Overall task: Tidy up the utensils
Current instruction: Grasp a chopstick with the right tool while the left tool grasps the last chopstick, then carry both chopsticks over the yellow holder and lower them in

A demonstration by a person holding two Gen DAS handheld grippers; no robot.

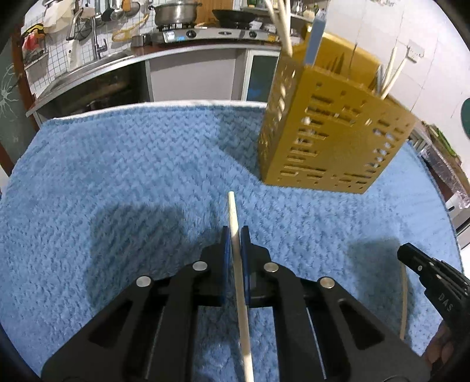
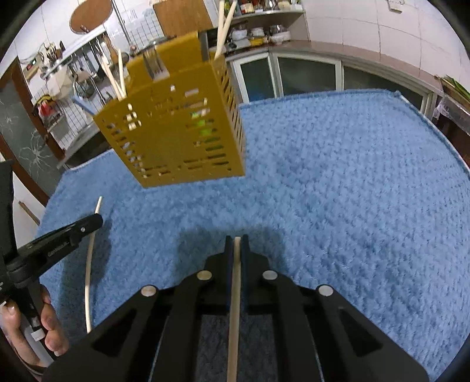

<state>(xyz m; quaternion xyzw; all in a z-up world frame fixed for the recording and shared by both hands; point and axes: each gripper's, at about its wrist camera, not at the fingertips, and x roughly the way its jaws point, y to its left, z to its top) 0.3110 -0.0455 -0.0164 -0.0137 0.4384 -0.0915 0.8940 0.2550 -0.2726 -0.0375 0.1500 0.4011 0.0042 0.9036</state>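
- The left gripper [image 1: 234, 232] is clamped on a pale chopstick [image 1: 238, 279] that runs lengthwise between its blue pads [image 1: 225, 249]; the stick's far tip pokes out past the fingertips towards the holder, and its other end runs back under the gripper body.
- The right gripper [image 2: 236, 239] is likewise clenched on a second chopstick [image 2: 235, 308], whose end sits about level with the fingertips while the rest trails back between the black arms.
- In the right wrist view the left gripper's black finger shows at the left edge, with its chopstick crossing beneath it and a hand [image 2: 35, 323] gripping the handle below.
- In the left wrist view the right gripper shows at the lower right edge, its stick hanging down beside it.
- A yellow holder [image 1: 332, 132] with slotted walls stands on the towel ahead of both grippers, well apart from the held sticks. More chopsticks [image 1: 282, 26] stand upright in it, some in the back corner and some at the front right.
- Everything rests on a blue towel [image 1: 117, 176] with a nubby weave, covering the table.
- Beyond it lie a kitchen counter with a sink [image 1: 88, 67], a stove carrying a steel pot [image 1: 173, 13] and a dark pan, hanging tools on a tiled wall, and low cabinets [image 2: 305, 73] with glass doors.
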